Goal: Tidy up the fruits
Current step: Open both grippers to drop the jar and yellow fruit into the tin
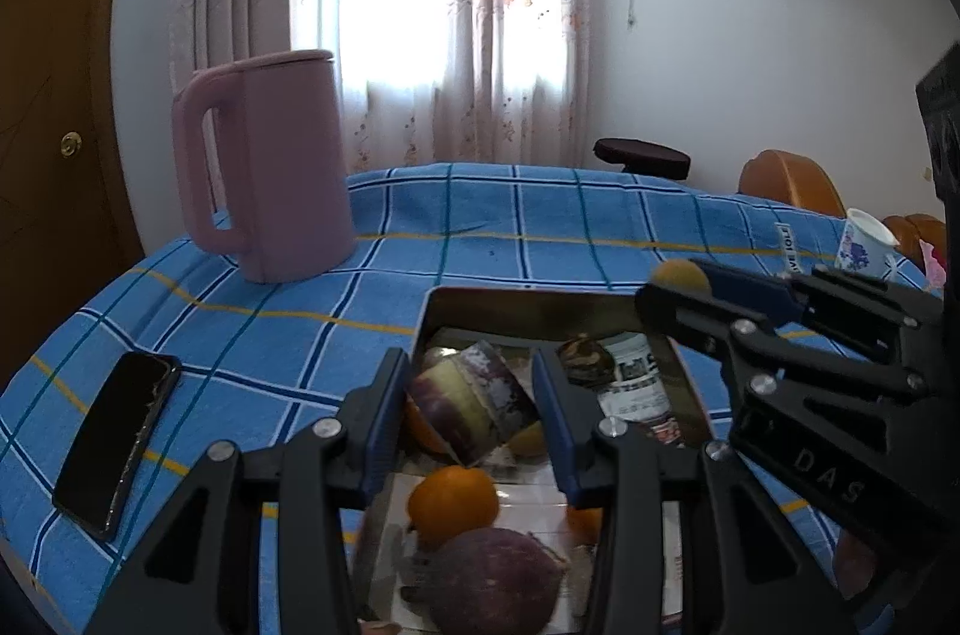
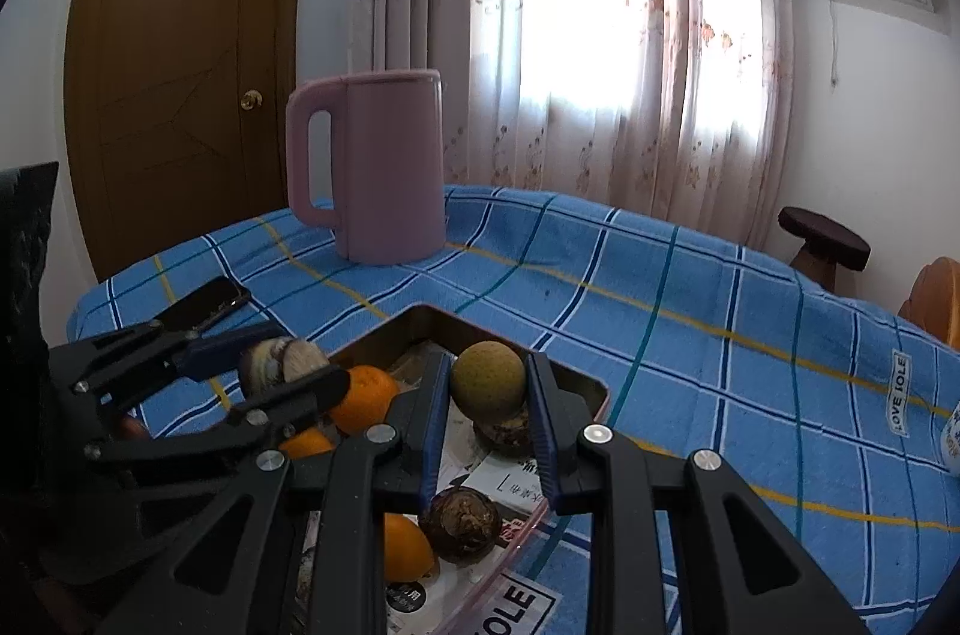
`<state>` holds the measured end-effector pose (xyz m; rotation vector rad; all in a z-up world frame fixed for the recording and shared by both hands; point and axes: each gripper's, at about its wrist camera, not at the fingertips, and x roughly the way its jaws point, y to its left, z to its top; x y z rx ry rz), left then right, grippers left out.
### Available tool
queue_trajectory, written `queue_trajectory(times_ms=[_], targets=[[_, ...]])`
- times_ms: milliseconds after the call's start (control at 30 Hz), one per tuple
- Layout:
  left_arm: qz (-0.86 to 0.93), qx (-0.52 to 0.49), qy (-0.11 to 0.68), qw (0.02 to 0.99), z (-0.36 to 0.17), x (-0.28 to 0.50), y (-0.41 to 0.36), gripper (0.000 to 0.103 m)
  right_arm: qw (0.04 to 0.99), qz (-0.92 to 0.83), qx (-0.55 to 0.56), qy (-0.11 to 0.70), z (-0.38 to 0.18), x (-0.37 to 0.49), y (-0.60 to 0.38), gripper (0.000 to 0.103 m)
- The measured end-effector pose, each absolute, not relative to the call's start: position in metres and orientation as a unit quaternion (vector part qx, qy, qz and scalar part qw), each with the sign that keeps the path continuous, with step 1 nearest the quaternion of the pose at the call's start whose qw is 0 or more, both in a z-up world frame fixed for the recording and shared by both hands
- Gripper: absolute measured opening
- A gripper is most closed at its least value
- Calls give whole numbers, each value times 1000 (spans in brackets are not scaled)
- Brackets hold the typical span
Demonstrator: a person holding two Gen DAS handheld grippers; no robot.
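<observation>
Left gripper clamps a purple-and-cream cut fruit over the tray. Right gripper, jaws narrow, pinches a greenish-yellow round fruit. Oranges partly hidden beneath. Tablecloth open toward 1 o'clock; kettle at 11.

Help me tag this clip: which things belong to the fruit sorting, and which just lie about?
Job: tray, orange, brown fruit, purple piece in left tool, green fruit in right tool.
Lying about: kettle, phone, cup.
</observation>
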<state>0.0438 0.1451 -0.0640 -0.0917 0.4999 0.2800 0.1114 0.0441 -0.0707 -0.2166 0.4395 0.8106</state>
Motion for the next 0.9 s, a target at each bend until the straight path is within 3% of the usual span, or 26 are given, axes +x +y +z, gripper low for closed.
queue_trajectory(times_ms=[600,733,800,900], targets=[[144,-55,278,948,-77,49,155,45,856,406,-136,289,-104,119,62,27],[151,-54,273,949,-75,45,156,45,863,393,-145,282,-101,118,59,41],[154,-55,268,949,-73,41,157,57,865,391,-135,283,-98,119,51,51],[159,-60,254,952,-67,33,159,73,870,388,-121,279,-92,118,40,58]])
